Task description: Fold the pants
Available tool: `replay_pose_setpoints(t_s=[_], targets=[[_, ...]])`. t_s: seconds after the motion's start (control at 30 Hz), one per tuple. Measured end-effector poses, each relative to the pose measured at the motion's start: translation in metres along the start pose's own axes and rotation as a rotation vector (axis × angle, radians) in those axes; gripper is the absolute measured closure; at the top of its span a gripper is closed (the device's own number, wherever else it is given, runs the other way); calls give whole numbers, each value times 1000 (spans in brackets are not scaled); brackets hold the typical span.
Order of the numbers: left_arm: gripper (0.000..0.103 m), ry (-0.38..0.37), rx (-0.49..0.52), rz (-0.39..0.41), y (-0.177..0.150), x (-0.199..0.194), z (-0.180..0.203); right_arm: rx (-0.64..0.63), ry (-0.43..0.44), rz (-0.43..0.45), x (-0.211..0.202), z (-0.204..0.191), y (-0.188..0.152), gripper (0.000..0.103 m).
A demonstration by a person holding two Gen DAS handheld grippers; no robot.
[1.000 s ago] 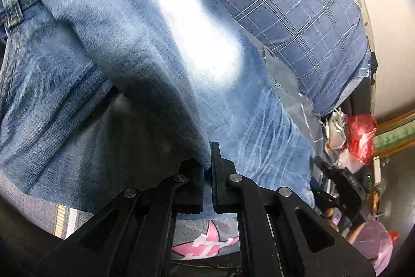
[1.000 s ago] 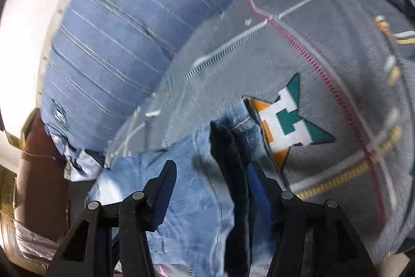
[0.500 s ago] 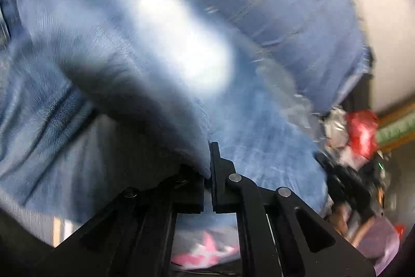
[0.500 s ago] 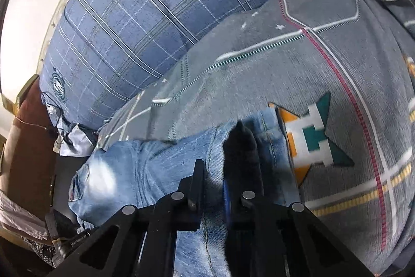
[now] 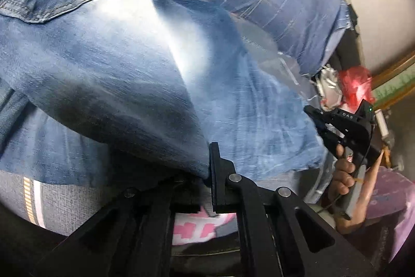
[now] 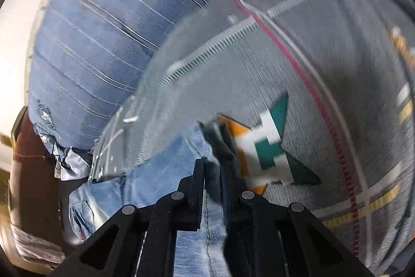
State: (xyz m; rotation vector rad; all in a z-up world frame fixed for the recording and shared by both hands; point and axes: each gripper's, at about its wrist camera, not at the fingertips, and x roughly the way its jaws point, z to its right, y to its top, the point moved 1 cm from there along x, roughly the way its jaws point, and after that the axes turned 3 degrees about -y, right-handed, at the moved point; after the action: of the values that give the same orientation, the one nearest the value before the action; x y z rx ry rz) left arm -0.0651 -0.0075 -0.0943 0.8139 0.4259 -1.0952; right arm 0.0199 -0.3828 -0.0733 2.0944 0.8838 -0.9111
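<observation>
Both grippers pinch denim so the jeans [image 5: 124,74] can be carried over into a fold on the bed [image 6: 324,100]: left gripper [image 5: 206,165] clamped on a raised flap, right gripper [image 6: 212,173] opening slightly with a hem edge between its jaws beside the star patch [image 6: 269,149].

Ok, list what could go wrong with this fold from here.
1. The left hand-held gripper pinches only the very edge of the jeans, so the denim could slip out.
2. The right hand-held gripper has denim between jaws that are opening slightly; its end may drop onto the grey bedspread and skew the fold.
</observation>
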Motion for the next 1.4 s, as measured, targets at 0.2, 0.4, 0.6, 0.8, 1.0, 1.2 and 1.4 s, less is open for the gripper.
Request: replay_pose_setpoints(t_s=[0.2,0.4,0.6,0.8,1.0,1.2,1.4], targets=[[100,-15,-64,-38,2,3,-12,34,37,41,-34,3,-17,66],[100,-9,-69,-33,6,1,-10,28,-21,-80,-45,17,-35,71],[100,-101,-6,62,8,-28,10,-77,-52,0,-59,-5,-37,100],[99,-14,-106,-136,2,11,-13,-97,-100,-108,-37,-3,-29,99],[78,-64,-53,-113,1,3,-1,-62,14,1,-48,-5,-9,54],[75,-91,-18,-106,-1,1,5,-48,11,-63,-6,-16,25,52],[75,-107,-63,-125,0,2,-1,-82,-48,-101,23,-6,22,58]])
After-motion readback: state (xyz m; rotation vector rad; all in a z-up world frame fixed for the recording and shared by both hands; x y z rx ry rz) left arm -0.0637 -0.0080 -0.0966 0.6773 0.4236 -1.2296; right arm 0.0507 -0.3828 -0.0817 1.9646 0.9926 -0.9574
